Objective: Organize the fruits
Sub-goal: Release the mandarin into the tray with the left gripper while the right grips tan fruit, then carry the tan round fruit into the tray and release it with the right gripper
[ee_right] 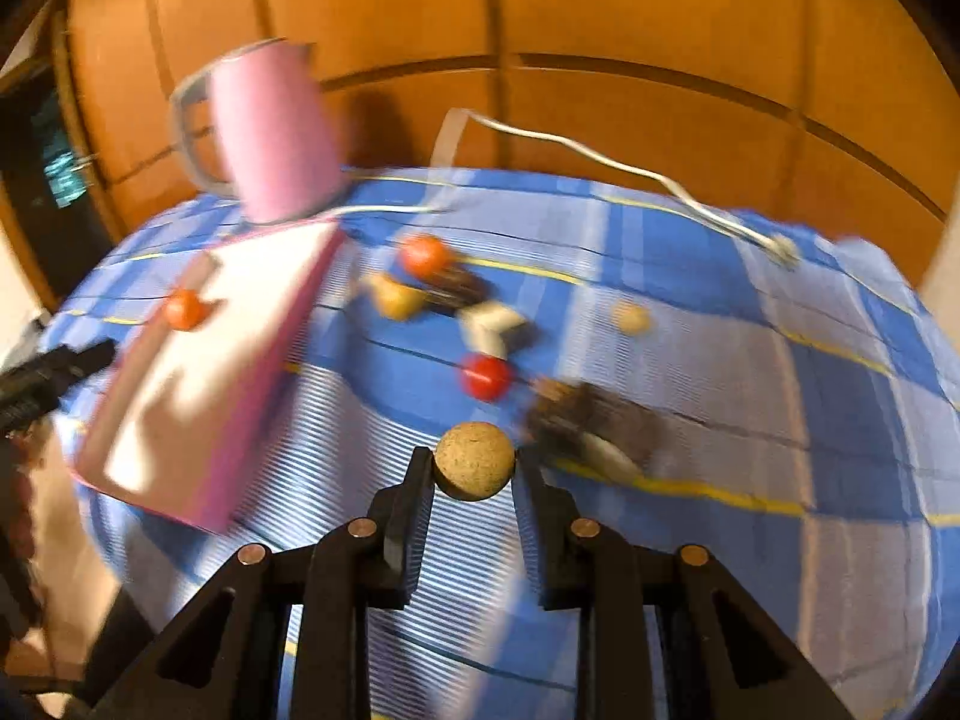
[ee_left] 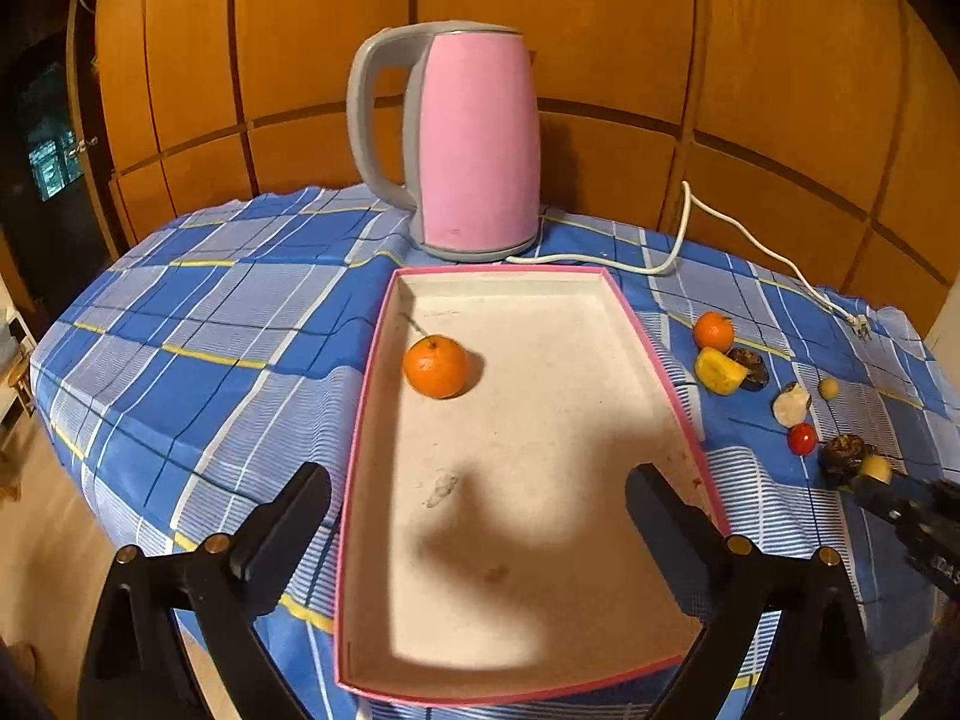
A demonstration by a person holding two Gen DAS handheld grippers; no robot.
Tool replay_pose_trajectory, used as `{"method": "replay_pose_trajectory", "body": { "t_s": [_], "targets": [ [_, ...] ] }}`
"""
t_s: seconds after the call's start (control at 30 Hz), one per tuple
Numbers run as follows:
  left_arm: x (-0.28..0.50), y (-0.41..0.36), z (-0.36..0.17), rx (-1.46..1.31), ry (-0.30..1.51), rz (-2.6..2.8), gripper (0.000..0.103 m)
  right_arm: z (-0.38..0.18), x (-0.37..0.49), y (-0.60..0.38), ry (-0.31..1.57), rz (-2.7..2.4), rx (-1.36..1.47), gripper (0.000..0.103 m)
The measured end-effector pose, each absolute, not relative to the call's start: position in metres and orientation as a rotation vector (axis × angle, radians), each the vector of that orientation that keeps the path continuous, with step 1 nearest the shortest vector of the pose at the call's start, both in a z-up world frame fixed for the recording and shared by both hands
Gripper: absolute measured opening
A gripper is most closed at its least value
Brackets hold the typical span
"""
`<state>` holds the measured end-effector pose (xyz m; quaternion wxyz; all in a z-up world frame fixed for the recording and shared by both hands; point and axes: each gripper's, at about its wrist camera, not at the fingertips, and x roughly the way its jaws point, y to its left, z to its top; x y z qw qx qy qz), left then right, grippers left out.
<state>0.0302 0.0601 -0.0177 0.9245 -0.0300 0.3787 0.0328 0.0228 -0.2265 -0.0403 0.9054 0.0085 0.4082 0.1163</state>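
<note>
While the small tan round fruit [ee_right: 474,460] is gripped between the fingers of the right gripper [ee_right: 474,468], the step in hand is judged to be its carrying toward the pink-rimmed tray [ee_left: 654,354], where 1 orange [ee_left: 435,366] is already placed near the far left wall. The right wrist view is blurred except for the gripper and its fruit, so a fast motion is suggested, and whether the fruit is lifted off the blue checked cloth [ee_left: 228,312] cannot be told. The left gripper [ee_left: 480,516] is held wide apart and empty above the near end of the tray. For the next move, the fruit probably must be brought over the tray rim and set down gently, because a round fruit can roll. In the left wrist view the remaining fruits are shown sharply to the right of the tray: a second orange [ee_left: 714,331], a yellow piece [ee_left: 719,370], a red tomato [ee_left: 801,438] and some dark pieces. The pink kettle [ee_left: 474,138] is seen behind the tray.
</note>
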Motion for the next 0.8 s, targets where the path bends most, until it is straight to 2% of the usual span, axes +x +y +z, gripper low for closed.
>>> {"method": "replay_pose_trajectory", "body": {
  "t_s": [0.4, 0.5, 0.57, 0.8],
  "targets": [
    [0.018, 0.093, -0.024, -0.123, 0.786, 0.116, 0.099, -0.047, 0.099, -0.097, 0.956, 0.539, 0.037, 0.027],
    [0.018, 0.095, -0.027, -0.129, 0.797, 0.108, 0.099, -0.048, 0.11, -0.077, 0.971, 0.565, 0.032, 0.03],
    [0.018, 0.093, -0.028, -0.125, 0.798, 0.103, 0.099, -0.044, 0.109, -0.076, 0.959, 0.56, 0.037, 0.04],
    [0.022, 0.078, -0.028, -0.105, 0.806, 0.059, 0.099, -0.027, 0.072, -0.116, 0.883, 0.501, 0.027, 0.04]
  ]
}}
